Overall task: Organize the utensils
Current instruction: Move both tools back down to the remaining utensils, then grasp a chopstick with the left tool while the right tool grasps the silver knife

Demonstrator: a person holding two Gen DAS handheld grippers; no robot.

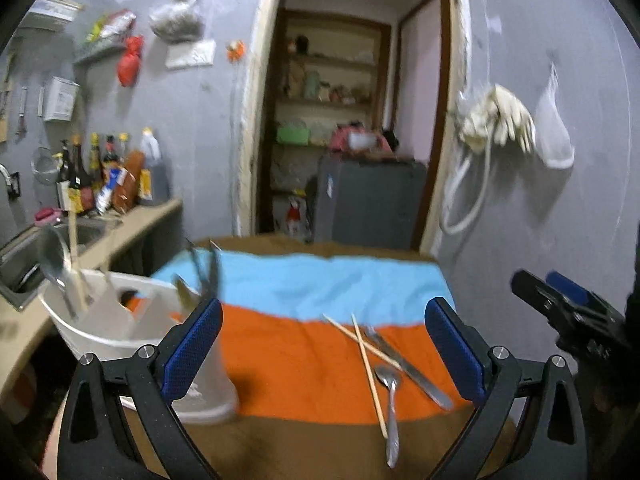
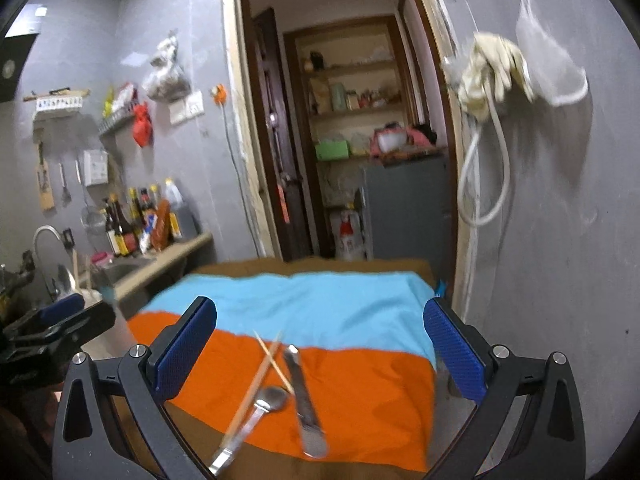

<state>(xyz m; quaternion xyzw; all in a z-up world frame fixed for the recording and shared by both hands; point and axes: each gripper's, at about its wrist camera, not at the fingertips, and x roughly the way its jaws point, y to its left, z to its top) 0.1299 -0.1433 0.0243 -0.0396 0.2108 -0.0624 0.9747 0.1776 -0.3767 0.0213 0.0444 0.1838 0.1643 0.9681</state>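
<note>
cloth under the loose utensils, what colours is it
The cloth has two bands: orange nearer the grippers, light blue behind. The spoon lies on the orange. Clearest in the right wrist view.

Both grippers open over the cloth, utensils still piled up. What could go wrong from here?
1. The chopsticks lie crossed, touching the spoon and knife; grabbing one likely drags the others.
2. The utensils lie flat on the loose orange-and-blue cloth; the right gripper may pinch fabric.
3. The white holder sits at the table's corner beside the left gripper; a bump might tip it.

Utensils in the white holder (image 1: 100, 332) blur together (motion smear).
</note>
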